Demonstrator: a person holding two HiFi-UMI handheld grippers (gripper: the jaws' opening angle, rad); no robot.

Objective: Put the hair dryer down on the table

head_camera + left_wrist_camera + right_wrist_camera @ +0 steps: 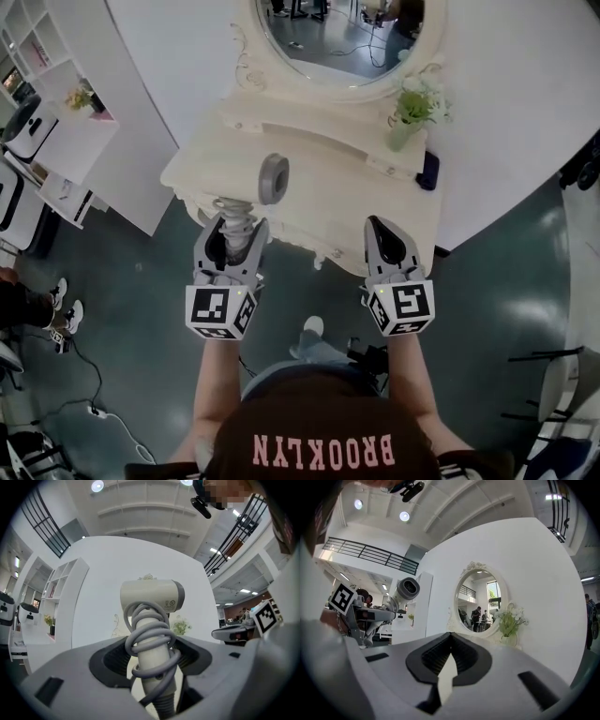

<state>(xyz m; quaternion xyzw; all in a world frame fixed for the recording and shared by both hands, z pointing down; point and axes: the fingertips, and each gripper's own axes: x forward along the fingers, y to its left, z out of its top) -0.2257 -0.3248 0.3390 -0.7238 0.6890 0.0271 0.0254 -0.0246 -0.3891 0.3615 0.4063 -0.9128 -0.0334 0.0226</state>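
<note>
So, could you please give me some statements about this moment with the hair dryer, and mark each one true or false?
1. The left tool grips the hair dryer by its handle. True.
2. The hair dryer lies on the table. False: it is upright in the left tool, not set down.
3. The right tool is shut and empty. True.
4. The vase of flowers stands at the table's left end. False: it stands at the right, beside the mirror.
5. The cord is wound round the handle. True.
</note>
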